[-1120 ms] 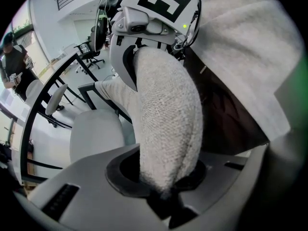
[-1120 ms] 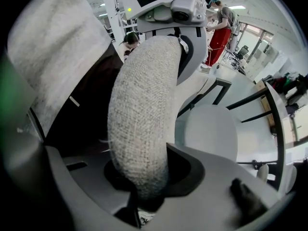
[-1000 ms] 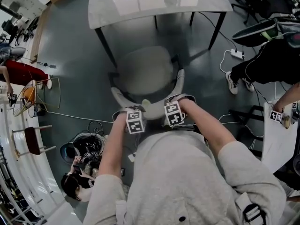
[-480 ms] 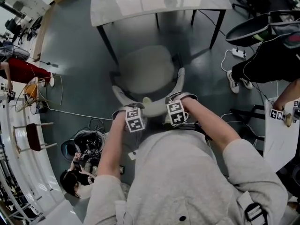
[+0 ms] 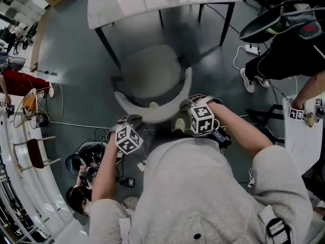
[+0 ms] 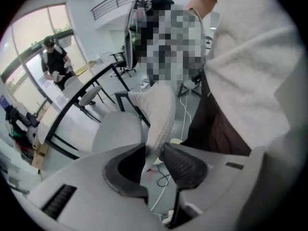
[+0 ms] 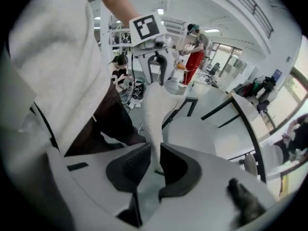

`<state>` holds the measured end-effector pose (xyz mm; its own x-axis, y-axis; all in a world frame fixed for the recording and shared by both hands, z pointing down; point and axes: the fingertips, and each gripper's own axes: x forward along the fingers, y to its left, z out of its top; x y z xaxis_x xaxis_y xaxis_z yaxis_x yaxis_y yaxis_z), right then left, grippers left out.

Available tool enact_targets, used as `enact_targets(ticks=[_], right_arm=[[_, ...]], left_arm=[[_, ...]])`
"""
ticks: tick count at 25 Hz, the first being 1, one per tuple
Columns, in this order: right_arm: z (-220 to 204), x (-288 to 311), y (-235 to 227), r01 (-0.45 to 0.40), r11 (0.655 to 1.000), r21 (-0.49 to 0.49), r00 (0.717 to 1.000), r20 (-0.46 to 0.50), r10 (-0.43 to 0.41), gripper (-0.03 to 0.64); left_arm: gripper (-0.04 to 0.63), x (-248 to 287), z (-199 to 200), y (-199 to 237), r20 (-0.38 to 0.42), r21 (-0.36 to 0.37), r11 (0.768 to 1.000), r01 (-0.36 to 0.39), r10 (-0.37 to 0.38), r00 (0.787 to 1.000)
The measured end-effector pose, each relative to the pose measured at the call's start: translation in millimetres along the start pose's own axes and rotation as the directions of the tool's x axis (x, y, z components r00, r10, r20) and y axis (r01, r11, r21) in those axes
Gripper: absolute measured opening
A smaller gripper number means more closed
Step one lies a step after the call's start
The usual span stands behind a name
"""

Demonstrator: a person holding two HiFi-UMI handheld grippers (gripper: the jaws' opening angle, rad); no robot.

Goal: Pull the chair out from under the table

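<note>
The chair (image 5: 151,75) has a pale round seat and a curved white backrest (image 5: 152,117). It stands in front of the white table (image 5: 152,1), with most of its seat out from under the top. My left gripper (image 5: 128,121) is at the backrest's left part. In the left gripper view the backrest's top edge (image 6: 161,109) sits between the jaws, which have just been opening and stand loose around it (image 6: 153,160). My right gripper (image 5: 189,107) is at the right part of the backrest. Its jaws (image 7: 155,165) are pressed shut on the thin edge (image 7: 154,114).
A person in black (image 5: 289,60) sits at the right, by a power strip (image 5: 251,49) and cables. Bags and cables (image 5: 94,159) lie on the floor to my left, near a small red chair (image 5: 35,151). A white table (image 5: 299,146) stands at the right.
My left gripper has slid left along the backrest and rolled, so its marker cube now sits tilted. Both grippers have risen towards the camera. The chair has hardly shifted.
</note>
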<state>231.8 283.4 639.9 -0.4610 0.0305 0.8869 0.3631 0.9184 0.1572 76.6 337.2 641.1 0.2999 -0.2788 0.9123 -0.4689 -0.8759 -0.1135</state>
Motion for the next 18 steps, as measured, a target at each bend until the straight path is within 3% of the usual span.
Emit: enact_targets(ticks=[1,2,4,6,8,10,11,13,14,15,16,18], right_arm=[[-0.9,-11.5,-3.4,0.015,0.999,0.050,0.999,0.028,-0.016,0.064],[-2.6,-22.4,-6.8,0.026,0.994,0.107,0.998,0.052,-0.032,0.056],[-5.4,-39.8,-13.3,0.045,0.970,0.240,0.993,0.094,-0.070,0.045],[-1.1,-51.0,-22.1,0.067,0.924,0.375,0.980,0.148,-0.131,0.040],[12.8,-61.4,-37.7,0.109,0.868,0.484,0.945,0.220,-0.242,0.038],[33.0,-82.7,-61.7,0.182,0.802,0.569,0.862,0.301,-0.408,0.038],[43.6,-100.1,-76.4,0.216,0.757,0.617,0.793,0.341,-0.504,0.038],[60.2,-140.3,-108.0,0.246,0.645,0.724,0.621,0.393,-0.678,0.038],[65.6,-156.5,-121.8,0.237,0.599,0.765,0.552,0.402,-0.731,0.038],[70.2,-167.8,-133.2,0.211,0.567,0.796,0.509,0.406,-0.759,0.038],[74.8,-175.0,-142.4,0.176,0.547,0.818,0.489,0.410,-0.770,0.038],[83.6,-182.2,-154.7,0.122,0.525,0.842,0.484,0.412,-0.772,0.038]], left_arm=[[0.120,-9.8,-2.3,2.7,0.024,-0.052,0.998,-0.018,0.020,1.000],[0.061,-20.3,-3.9,6.5,0.052,-0.118,0.992,-0.038,0.045,0.998],[0.031,-42.0,1.5,17.4,0.122,-0.276,0.958,-0.075,0.112,0.986],[0.026,-64.7,22.9,33.4,0.228,-0.463,0.883,-0.080,0.206,0.952],[0.026,-86.9,51.1,54.0,0.340,-0.649,0.760,-0.035,0.331,0.880],[0.026,-106.3,77.1,74.2,0.409,-0.761,0.648,0.016,0.460,0.788],[0.026,-115.5,89.3,82.8,0.428,-0.787,0.616,0.025,0.517,0.741],[0.026,-133.4,110.6,97.5,0.444,-0.808,0.589,-0.005,0.615,0.651],[0.026,-142.5,118.6,103.6,0.438,-0.815,0.578,-0.044,0.663,0.608],[0.026,-151.9,124.6,109.1,0.420,-0.823,0.561,-0.092,0.709,0.566],[0.026,-161.6,129.0,114.0,0.393,-0.831,0.537,-0.147,0.753,0.528],[0.026,-178.6,136.6,122.8,0.342,-0.834,0.492,-0.250,0.816,0.466]])
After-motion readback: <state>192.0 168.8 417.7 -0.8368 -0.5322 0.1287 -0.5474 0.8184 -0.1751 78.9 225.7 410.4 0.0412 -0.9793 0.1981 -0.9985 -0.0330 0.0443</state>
